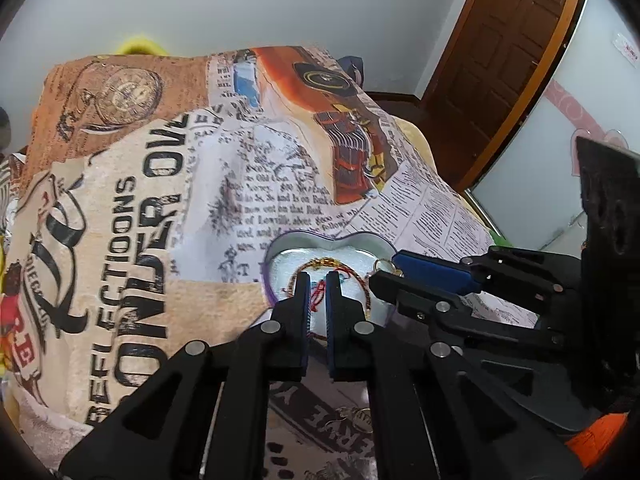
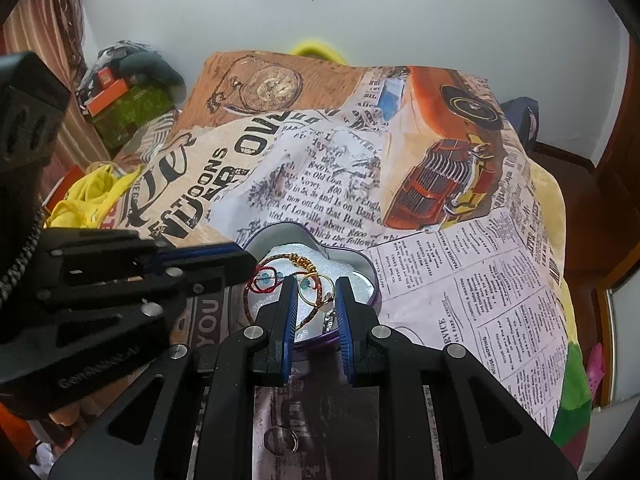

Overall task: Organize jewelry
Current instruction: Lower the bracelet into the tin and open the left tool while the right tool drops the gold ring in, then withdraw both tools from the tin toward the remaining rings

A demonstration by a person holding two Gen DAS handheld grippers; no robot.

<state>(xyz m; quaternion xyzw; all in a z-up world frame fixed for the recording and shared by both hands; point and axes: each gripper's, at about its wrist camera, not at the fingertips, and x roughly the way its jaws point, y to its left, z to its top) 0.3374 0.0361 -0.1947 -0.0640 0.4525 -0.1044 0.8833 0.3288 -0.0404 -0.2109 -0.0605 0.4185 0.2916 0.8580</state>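
A printed cloth (image 2: 440, 280) with newspaper text, a pocket watch and an orange car covers the table, and on it sits a heart-shaped tin (image 2: 360, 268) with a purple outer wall and white padding inside. Both claws hang over the tin from its near side. The left claw (image 1: 318, 280) is parted by a narrow gap, holding nothing, with a red cord bracelet (image 1: 318, 292) lying just beyond its tips. The right claw (image 2: 316, 286) stands a little wider apart, also empty, its tips either side of a gold ring (image 2: 316, 290). A beaded bracelet (image 2: 296, 258) curves across the padding. Another ring (image 2: 282, 440) lies on the cloth below the right claw, outside the tin.
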